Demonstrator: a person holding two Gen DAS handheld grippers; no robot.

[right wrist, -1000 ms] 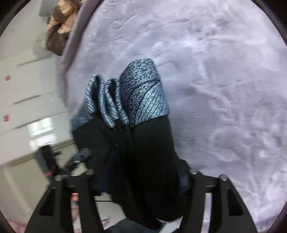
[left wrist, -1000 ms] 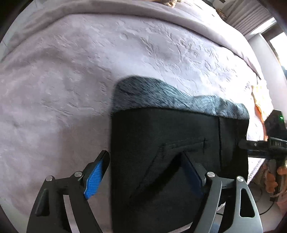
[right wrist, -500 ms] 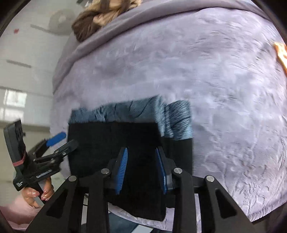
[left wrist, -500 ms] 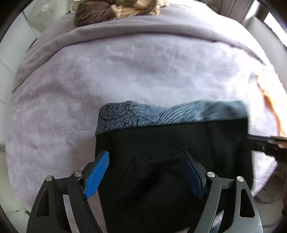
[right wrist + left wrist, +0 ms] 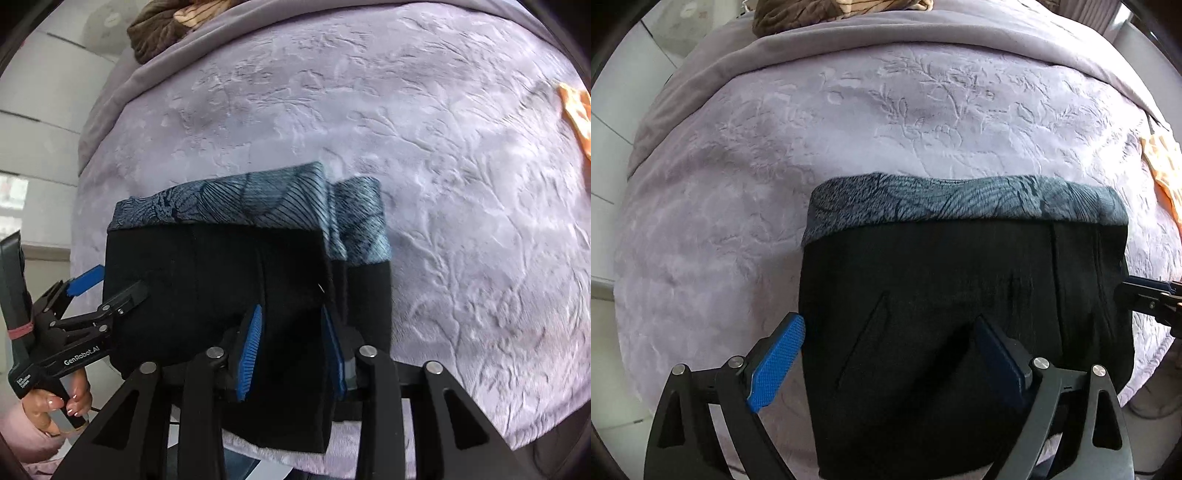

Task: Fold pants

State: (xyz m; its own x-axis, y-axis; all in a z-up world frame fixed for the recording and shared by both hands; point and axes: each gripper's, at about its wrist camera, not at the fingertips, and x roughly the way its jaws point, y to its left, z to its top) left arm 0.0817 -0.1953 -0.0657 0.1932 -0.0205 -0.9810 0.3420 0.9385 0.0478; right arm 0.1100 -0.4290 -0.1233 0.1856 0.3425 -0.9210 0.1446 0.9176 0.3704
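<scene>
The folded black pants [image 5: 960,295] with a grey-blue patterned band along the far edge lie on the lilac bedspread [image 5: 775,166]. My left gripper [image 5: 886,354] is wide open over the pants' left part, its left finger off the cloth edge. My right gripper [image 5: 290,343] has its pads close together with a fold of the pants [image 5: 221,280] between them. The left gripper also shows in the right wrist view [image 5: 110,288] at the pants' left edge. The right gripper's tip shows in the left wrist view [image 5: 1145,295] at the pants' right edge.
A brown and tan cloth heap [image 5: 827,14] lies at the bed's far end. An orange cloth [image 5: 1163,166] lies at the right edge of the bed. The bed's near edge runs just below the pants. White wall panels [image 5: 37,110] are on the left.
The pants have been laid flat on the bed from a bunched, hanging state. Both views swung round to face the bed's far end. The right gripper has narrowed on the fold.
</scene>
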